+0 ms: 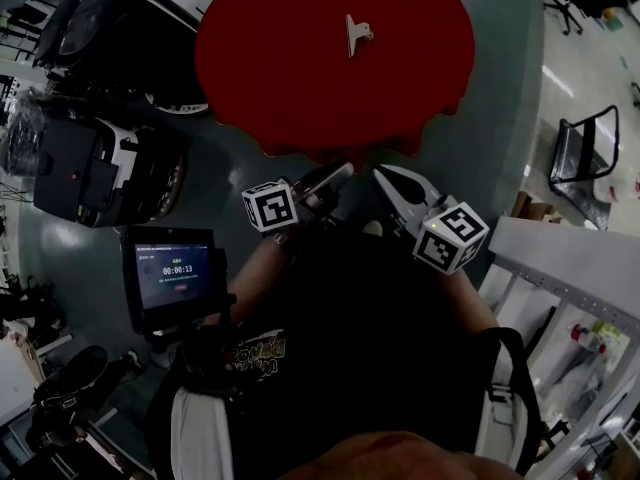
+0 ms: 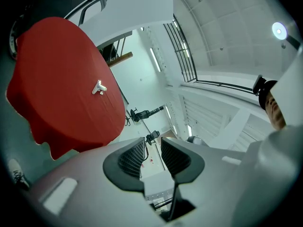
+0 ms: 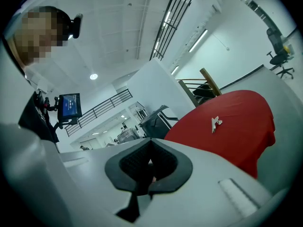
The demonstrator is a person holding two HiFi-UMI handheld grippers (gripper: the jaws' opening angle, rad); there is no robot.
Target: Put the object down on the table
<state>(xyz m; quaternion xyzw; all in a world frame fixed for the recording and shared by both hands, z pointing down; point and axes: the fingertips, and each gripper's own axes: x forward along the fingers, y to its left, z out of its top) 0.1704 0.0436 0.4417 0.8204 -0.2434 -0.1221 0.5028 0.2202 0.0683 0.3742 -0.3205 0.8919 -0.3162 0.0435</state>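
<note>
A small silvery clip (image 1: 358,35) lies alone near the middle of the round red table (image 1: 300,78), apart from both grippers. It also shows as the clip (image 2: 99,87) on the red cloth (image 2: 57,93) in the left gripper view, and as the clip (image 3: 216,123) in the right gripper view. Both grippers are held close to the person's chest, short of the table's near edge. My left gripper (image 1: 340,174) (image 2: 152,152) is open with nothing between its pads. My right gripper (image 1: 382,175) (image 3: 150,167) is shut, its pads together and empty.
Black equipment cases (image 1: 90,158) stand on the floor at the left. A screen showing a timer (image 1: 175,273) is mounted by the person's left side. A white bench (image 1: 570,268) and a black chair frame (image 1: 585,148) are at the right.
</note>
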